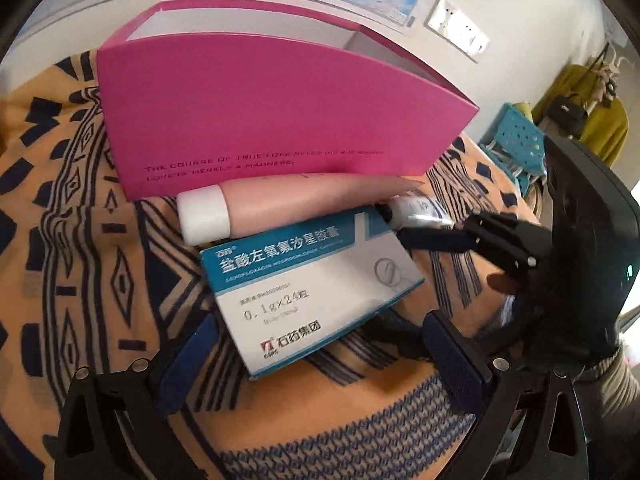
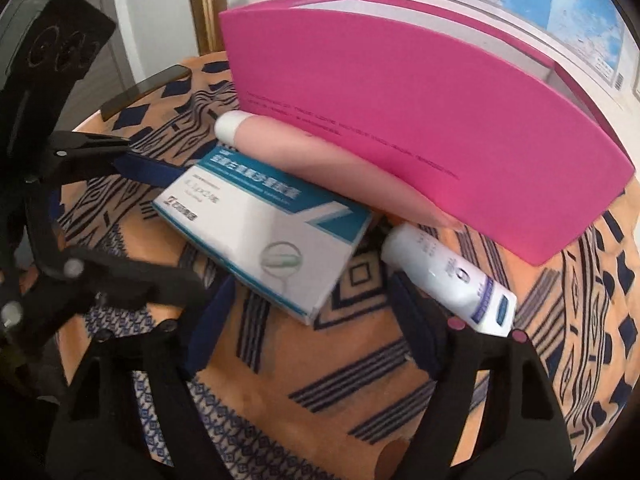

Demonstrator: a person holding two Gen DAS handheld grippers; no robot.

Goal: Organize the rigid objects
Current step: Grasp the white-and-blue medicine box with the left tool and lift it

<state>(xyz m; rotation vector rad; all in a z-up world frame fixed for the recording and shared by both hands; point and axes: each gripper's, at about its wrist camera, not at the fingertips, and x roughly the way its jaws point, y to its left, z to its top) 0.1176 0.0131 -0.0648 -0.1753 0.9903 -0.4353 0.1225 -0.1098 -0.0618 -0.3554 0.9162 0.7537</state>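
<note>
White tube [image 2: 448, 274] lies cap toward medicine box [image 2: 264, 236], unheld; both hand-held grippers gape open.

Pink box [image 1: 280, 112]: matt card. Medicine carton [image 1: 312, 284]: smooth printed card, slight sheen. Pink tube [image 1: 304, 200] and white tube [image 2: 448, 276]: glossy plastic. Tablecloth [image 1: 80, 240]: woven patterned cloth, matt. Flask [image 2: 208, 4]: brushed metal.

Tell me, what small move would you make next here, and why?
Probably ease the left gripper forward and close it on the medicine box. Its fingers stand open either side of the box's near end, not yet gripping. The box lies loose on the patterned cloth beside the pink tube, outside the pink box.
</note>
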